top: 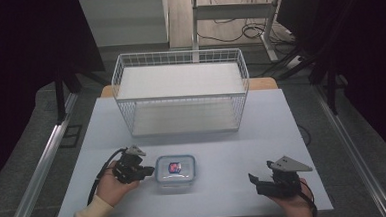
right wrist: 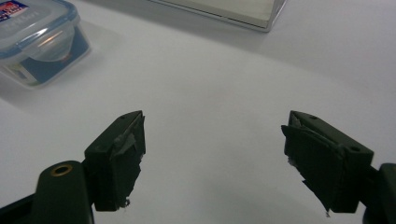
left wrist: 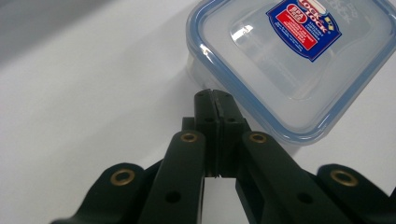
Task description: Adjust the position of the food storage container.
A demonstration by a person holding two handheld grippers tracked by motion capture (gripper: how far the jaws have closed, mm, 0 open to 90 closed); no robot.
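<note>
High view, left gripper (top: 145,170): jaws pressed flat together, nothing between them, tips right at the left side of the box; can't really tell if they're actually touching it.
Left gripper view: the black jaws (left wrist: 214,103) meet in one thin seam, brass rivets on the arms, tips just beside the box's blue rim.
Right gripper (top: 256,180): jaws spread wide, holding nothing, well apart from the box, over bare table.
Right gripper pads (right wrist: 122,154): black, kinda ragged and frayed at the edges.
Box (top: 175,172): small square clear plastic food container, rounded corners, blue seal round the lid, red and blue sticker on top, sitting near the front middle of the table.
Table (top: 217,137): smooth pale top.
Basket (top: 180,91): white wire, rectangular, sits behind the box.
Left hand (top: 112,185): comes in from the bottom left, cream sleeve, gripper pointed right at the box.
Right hand (top: 293,203): low at the bottom right, gripper pointed left.
</note>
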